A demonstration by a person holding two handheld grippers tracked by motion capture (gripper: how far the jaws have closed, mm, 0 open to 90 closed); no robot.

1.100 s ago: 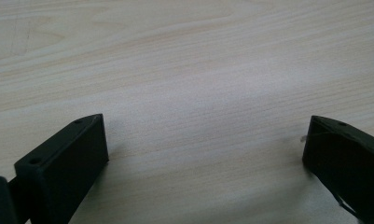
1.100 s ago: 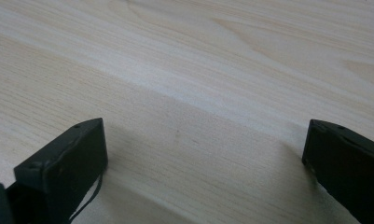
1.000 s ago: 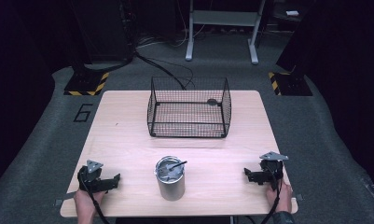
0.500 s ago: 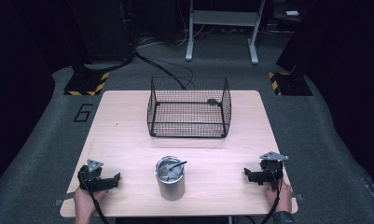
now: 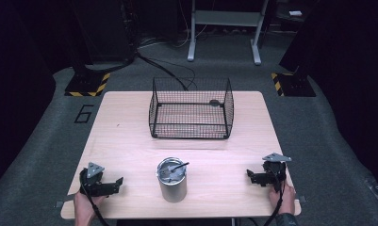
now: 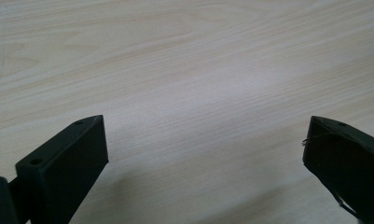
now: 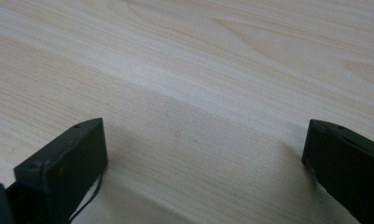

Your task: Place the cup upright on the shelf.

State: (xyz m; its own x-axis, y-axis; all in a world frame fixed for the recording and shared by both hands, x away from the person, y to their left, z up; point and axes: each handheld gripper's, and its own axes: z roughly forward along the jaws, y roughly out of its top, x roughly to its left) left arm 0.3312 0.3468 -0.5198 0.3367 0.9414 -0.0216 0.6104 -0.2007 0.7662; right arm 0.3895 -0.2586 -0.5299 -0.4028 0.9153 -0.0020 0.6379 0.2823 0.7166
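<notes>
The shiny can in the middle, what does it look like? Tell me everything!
The can is a small silvery metal cylinder standing upright on the pale wooden table, near the front edge and in front of the black wire basket. Its top looks open, with a thin dark stick-like thing leaning across the rim; what that is cannot be told. Neither tool touches the can.

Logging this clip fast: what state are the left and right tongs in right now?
Left tongs: open, holding nothing, over bare table.
Right tongs: open, holding nothing, over bare table.
</notes>
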